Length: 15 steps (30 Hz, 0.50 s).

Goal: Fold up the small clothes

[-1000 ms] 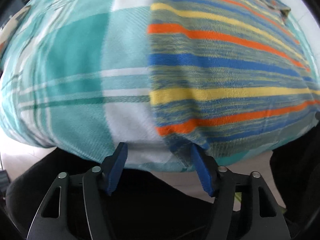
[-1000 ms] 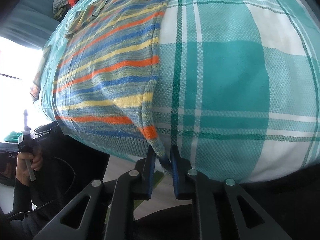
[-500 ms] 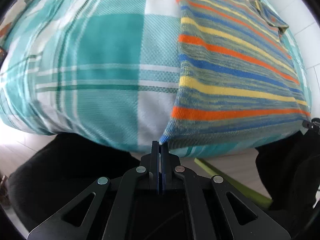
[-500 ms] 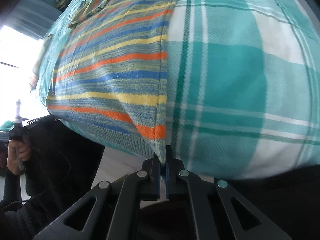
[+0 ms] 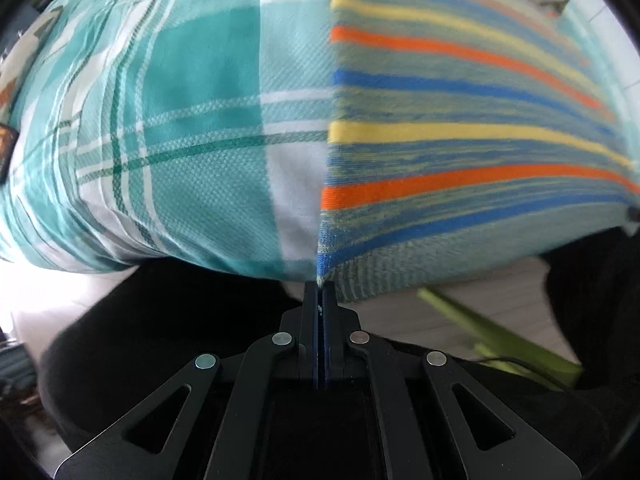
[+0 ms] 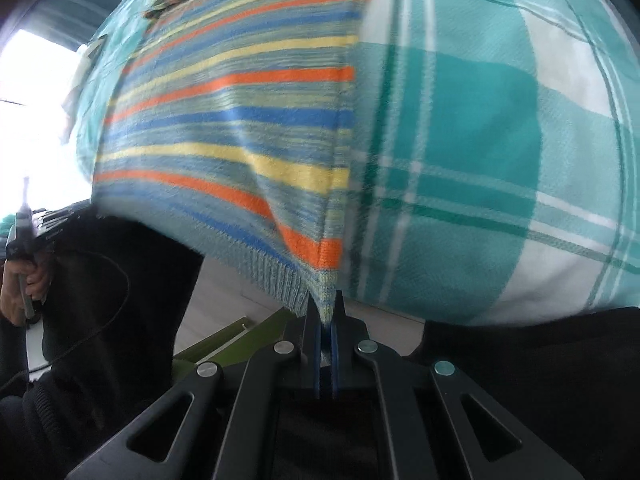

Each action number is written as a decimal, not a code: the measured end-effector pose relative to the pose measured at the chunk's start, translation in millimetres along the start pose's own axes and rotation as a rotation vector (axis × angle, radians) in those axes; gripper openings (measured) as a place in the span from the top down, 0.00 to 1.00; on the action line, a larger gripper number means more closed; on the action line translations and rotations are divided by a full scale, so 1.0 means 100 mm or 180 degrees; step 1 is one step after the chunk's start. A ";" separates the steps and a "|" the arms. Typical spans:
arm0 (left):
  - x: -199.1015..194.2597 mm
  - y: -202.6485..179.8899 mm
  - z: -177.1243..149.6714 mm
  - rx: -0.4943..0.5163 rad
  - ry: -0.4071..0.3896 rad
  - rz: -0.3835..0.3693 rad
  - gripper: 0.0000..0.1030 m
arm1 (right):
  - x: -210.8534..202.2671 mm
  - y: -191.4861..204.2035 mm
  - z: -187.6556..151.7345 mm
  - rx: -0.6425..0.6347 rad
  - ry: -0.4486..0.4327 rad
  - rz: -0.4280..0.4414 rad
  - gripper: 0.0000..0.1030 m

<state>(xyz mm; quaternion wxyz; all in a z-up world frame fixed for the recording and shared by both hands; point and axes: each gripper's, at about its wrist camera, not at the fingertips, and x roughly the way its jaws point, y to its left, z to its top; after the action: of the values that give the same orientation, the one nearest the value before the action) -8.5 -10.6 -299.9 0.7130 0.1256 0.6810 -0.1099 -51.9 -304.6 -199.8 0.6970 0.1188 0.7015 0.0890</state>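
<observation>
A striped knit sweater (image 5: 460, 160) in blue, yellow and orange lies flat on a teal plaid cloth (image 5: 192, 120). My left gripper (image 5: 319, 286) is shut on the sweater's near left hem corner, at the edge of the surface. In the right wrist view the same sweater (image 6: 240, 140) spreads to the left, and my right gripper (image 6: 326, 304) is shut on its near right hem corner, which hangs pinched between the blue pads. The far part of the sweater with the sleeves is blurred.
The plaid cloth (image 6: 500, 140) covers the whole surface and drops off at the near edge. Below are dark clothing of the person and a green bar (image 5: 492, 332) on the floor. A hand (image 6: 20, 284) holding the other gripper shows at the far left.
The left jaws went from wide open around the hem corner to shut on it. The right jaws closed fully on their corner, and that corner now hangs lower off the edge.
</observation>
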 end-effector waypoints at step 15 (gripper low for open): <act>0.48 -0.51 0.16 -0.0173 0.0058 0.0428 0.88 | 0.42 -0.43 0.17 0.0596 0.0208 0.0147 0.77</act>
<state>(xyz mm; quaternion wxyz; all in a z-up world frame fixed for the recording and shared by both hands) -7.7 -63.3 -348.3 0.7157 0.1526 0.6803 -0.0420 -36.5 -333.9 -252.9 0.6574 0.1966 0.7262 0.0429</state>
